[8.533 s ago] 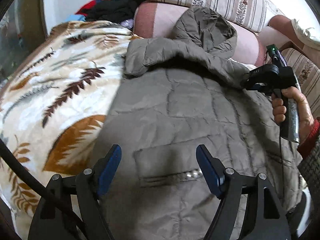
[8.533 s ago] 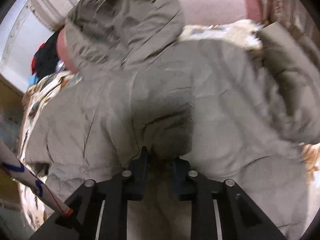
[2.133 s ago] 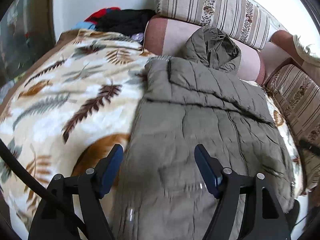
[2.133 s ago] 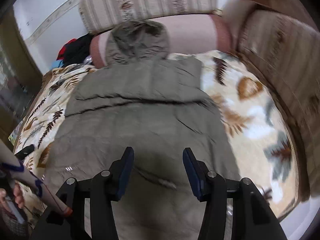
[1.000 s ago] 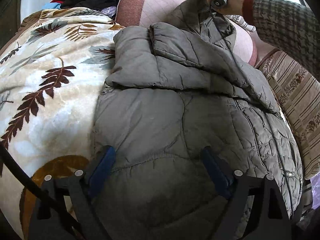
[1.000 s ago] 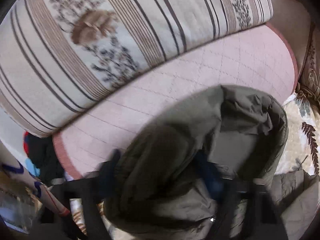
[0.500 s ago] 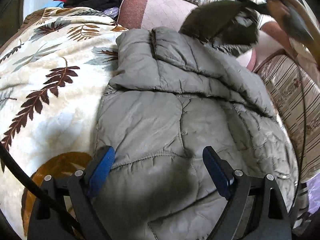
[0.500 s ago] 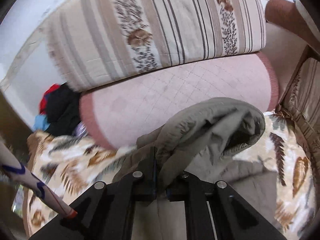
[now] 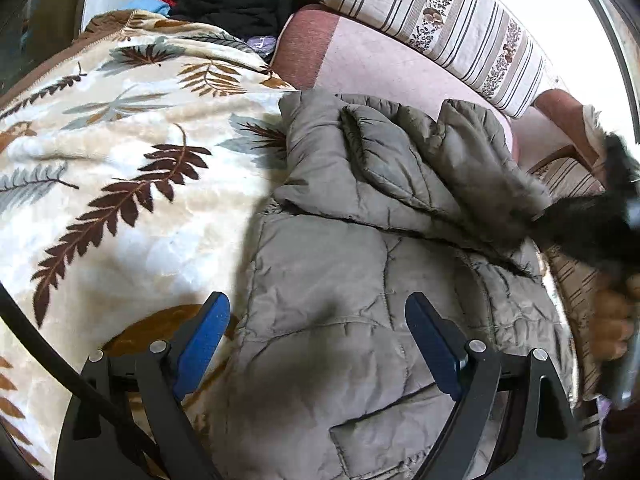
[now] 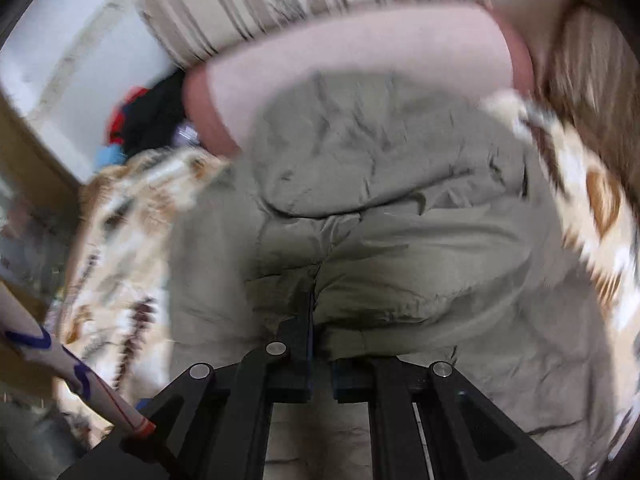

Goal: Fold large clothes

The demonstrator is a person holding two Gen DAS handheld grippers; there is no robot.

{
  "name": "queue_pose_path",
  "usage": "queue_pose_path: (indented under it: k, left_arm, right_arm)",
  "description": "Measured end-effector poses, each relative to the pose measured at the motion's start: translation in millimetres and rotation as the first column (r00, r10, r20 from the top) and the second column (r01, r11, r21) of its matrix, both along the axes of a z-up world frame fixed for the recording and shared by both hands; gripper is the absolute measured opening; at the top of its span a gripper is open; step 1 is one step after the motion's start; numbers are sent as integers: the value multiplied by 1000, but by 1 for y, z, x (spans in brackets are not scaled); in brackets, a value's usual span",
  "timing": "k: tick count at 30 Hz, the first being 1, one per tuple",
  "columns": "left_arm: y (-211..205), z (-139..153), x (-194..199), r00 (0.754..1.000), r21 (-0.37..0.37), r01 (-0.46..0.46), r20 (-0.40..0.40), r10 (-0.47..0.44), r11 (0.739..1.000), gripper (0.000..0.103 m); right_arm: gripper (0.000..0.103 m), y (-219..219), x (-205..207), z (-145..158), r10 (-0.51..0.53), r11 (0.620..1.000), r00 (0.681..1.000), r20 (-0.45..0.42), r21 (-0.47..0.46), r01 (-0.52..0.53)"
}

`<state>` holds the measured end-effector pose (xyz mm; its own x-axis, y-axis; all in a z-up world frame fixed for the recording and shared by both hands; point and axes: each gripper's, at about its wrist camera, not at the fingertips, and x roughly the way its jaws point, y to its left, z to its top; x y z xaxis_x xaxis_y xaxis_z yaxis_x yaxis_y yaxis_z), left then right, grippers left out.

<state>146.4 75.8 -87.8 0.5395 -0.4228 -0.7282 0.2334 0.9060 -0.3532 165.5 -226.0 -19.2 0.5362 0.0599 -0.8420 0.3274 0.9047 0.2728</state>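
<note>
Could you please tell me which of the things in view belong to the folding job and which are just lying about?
Part of the job:
- grey padded jacket
- hood, pulled down over the jacket
- right gripper, jaws shut on the hood
- left gripper, jaws open above the jacket

Just lying about:
- leaf-print blanket
- pile of dark and red clothes
- striped cushion

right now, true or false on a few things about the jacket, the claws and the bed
1. The left claw is open over the jacket. True.
2. The right claw is open and empty. False: it is shut on the jacket's hood.
3. The jacket lies on a leaf-print blanket. True.
4. The jacket is red. False: it is grey-olive.
5. A striped cushion sits behind the jacket. True.
</note>
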Motion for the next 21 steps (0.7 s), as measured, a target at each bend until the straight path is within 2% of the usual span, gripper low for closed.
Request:
queue_pose_path:
  k: [5,8,11,15,16,21]
  left_arm:
    - [-4,0,1,1000,28,9,14,-9,1000,88]
    - [-7,-2,1,1000,38,16,12,-17,999,88]
    - [-7,-4,2,1000,44,15,4,-15,999,88]
    - [-6,-7,2,1000,42,9,-5,-9,999,88]
    - [-6,-8,2,1000,43,10,-6,-9,999,88]
    - [-8,-10,2,1000,48,12,-16,-11,999,88]
  right_arm:
    - [6,-1,16,-67,-50,999,994,-97,6,51]
    - [9,0,16,-73,-55,998,995,-85,4,55]
    - [13,-4,9,-58,-41,999,997,-64,15,42]
    - [43,-12,-3,-30,-29,1000,1000,-12,7,29]
    - [46,-14,-8,-22,-28,1000,1000,1,-4,28]
    - [46,-19,-34,16,22,998,998,55,-56,-18]
